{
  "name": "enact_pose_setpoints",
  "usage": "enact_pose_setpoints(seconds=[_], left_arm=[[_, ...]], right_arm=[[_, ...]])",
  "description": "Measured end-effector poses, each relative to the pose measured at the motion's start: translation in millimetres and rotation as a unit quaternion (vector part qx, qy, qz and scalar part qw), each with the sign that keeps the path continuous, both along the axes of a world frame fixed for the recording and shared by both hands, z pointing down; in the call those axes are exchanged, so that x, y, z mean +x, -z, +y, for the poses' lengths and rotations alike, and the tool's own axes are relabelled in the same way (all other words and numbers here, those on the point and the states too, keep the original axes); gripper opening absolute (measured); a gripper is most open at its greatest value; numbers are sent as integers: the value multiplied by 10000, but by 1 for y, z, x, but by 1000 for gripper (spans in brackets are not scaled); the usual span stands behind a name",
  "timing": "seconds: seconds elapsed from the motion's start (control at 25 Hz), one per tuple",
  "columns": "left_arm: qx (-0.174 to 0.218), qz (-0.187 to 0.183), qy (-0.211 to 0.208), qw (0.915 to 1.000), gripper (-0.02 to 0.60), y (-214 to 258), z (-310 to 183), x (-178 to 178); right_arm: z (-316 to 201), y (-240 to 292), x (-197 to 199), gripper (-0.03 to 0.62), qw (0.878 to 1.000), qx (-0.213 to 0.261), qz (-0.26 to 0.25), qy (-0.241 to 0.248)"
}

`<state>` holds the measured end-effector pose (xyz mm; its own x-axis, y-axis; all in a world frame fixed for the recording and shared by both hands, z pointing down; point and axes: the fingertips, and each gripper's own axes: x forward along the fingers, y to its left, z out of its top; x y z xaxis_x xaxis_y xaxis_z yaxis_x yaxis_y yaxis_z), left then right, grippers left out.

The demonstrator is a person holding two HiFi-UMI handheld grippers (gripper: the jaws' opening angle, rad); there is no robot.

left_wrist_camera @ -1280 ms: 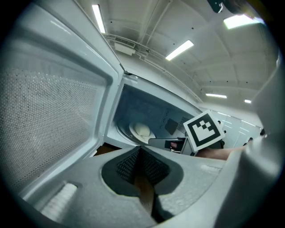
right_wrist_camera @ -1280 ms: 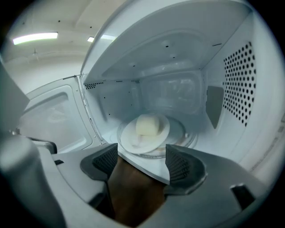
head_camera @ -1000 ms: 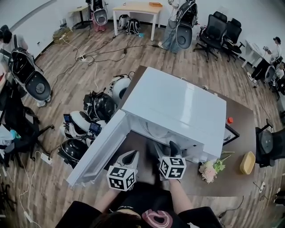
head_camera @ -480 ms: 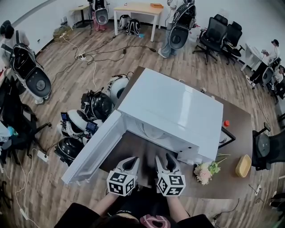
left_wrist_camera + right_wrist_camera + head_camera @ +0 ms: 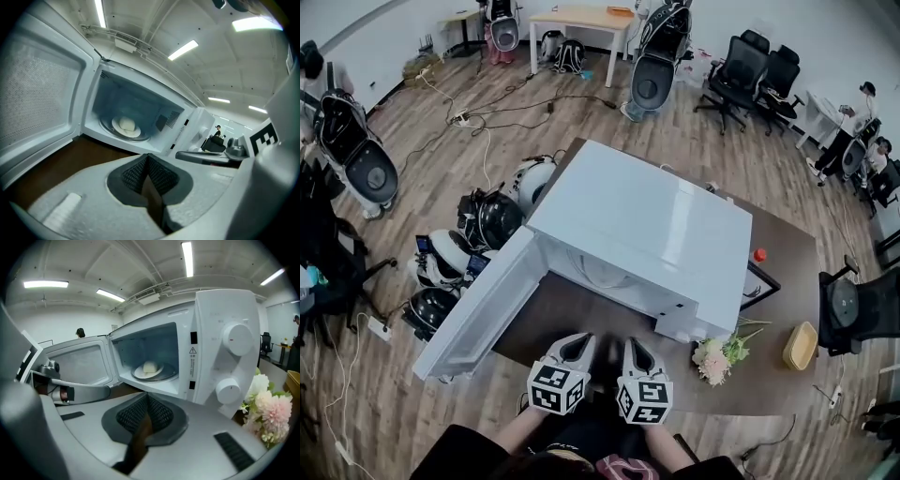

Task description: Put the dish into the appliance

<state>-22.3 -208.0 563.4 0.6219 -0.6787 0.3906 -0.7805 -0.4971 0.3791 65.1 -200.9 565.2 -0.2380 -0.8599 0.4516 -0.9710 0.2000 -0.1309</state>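
At the left of the head view the door [image 5: 478,305] is standing wide open, leaving the microwave [image 5: 647,211] open for loading. The dish [image 5: 126,125] is sitting on the turntable [image 5: 143,136] inside. At lower centre the left gripper [image 5: 573,347] is hanging empty with its jaws together. Beside it the right gripper [image 5: 636,352] is also empty, its jaws having just been closing on nothing. Both are clear of the opening, probably so the door can swing.
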Motion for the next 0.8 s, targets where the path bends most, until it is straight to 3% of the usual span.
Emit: enact_pose_setpoints(seconds=[0.28,0.8], left_arm=[[125,-77,-130,9998,9,3,4,28],[98,-274,326,9990,9,1,-2,19]], right_arm=[[3,-9,28,8,9991,-181,345,-136],[-6,-5,18,6,9986,24,396,359]])
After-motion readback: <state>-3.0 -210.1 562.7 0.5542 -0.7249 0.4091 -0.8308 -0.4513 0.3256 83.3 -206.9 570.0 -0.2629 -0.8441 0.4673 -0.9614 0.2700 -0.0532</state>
